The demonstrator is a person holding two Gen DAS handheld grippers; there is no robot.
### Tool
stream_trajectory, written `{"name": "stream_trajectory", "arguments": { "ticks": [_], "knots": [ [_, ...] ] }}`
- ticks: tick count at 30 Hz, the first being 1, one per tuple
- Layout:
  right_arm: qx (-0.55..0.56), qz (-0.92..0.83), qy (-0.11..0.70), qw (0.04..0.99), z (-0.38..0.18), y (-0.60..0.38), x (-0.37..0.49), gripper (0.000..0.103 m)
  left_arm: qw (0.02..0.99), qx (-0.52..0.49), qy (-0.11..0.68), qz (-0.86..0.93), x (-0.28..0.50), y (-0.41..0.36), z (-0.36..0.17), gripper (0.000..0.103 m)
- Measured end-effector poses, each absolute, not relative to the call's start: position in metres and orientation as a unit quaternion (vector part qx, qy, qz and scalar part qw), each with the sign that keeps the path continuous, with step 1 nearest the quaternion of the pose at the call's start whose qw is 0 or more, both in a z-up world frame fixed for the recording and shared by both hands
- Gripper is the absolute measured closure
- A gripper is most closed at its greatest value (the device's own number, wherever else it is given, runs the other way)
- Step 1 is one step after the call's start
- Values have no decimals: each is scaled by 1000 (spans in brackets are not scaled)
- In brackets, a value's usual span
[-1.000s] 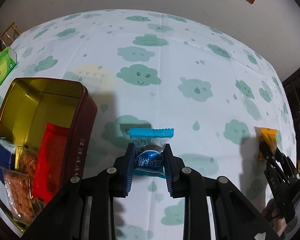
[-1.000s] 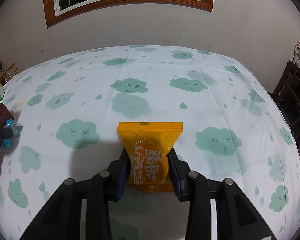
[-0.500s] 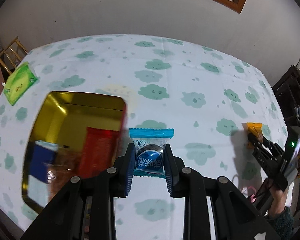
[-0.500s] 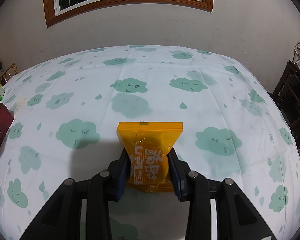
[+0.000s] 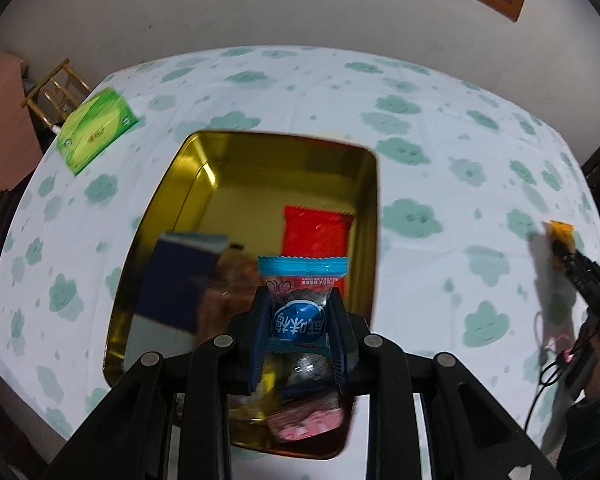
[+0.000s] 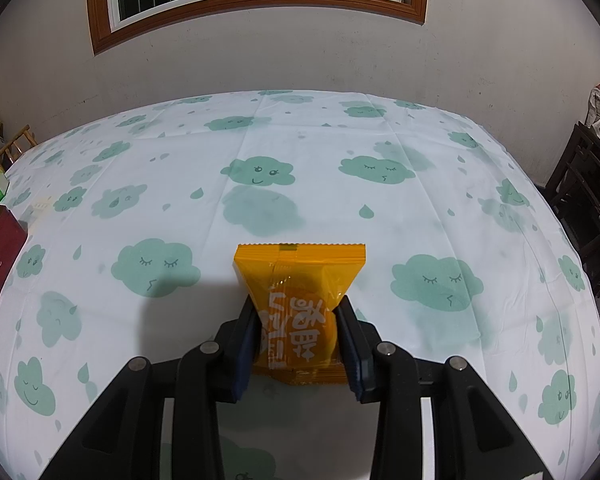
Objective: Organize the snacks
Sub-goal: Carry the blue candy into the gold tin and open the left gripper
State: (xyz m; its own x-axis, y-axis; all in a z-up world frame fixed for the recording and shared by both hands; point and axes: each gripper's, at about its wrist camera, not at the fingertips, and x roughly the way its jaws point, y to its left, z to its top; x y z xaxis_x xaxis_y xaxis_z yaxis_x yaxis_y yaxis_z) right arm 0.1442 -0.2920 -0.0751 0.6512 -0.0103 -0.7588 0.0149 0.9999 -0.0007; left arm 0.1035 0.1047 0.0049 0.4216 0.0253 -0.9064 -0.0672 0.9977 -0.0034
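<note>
- A blue snack packet (image 5: 299, 319) is pinched between the jaws of the left gripper (image 5: 299, 334), low in the frame's centre, above the open gold tin (image 5: 204, 184).
- A red packet (image 5: 315, 234) and a dark blue box (image 5: 180, 276) are seen inside the tin.
- An orange snack packet (image 6: 300, 312) is pinched by the right gripper (image 6: 299, 344), low centre, over the cloud-print tablecloth (image 6: 380, 220).
- A green tissue box (image 5: 96, 134) is seen at upper left.

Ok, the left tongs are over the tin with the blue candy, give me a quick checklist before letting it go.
1. Left tongs shut on the blue candy: ok.
2. Candy above the open tin, not the tablecloth: ok.
3. Room in the tin beside the red packet and blue box: ok.
4. Drop height: cannot tell.
5. Right tongs shut on the orange packet, away from the tin: ok.
</note>
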Motion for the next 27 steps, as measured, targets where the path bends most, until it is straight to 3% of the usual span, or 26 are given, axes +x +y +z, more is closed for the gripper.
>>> {"name": "stream_trajectory", "arguments": {
  "ticks": [23,27],
  "knots": [
    [2,-7,418,909,-75,-292,144,65,828,17,560,22,100,100,-31,78],
    [2,-7,418,909,-75,-292,144,65,824,13,566,25,103,102,-35,73]
  ]
}}
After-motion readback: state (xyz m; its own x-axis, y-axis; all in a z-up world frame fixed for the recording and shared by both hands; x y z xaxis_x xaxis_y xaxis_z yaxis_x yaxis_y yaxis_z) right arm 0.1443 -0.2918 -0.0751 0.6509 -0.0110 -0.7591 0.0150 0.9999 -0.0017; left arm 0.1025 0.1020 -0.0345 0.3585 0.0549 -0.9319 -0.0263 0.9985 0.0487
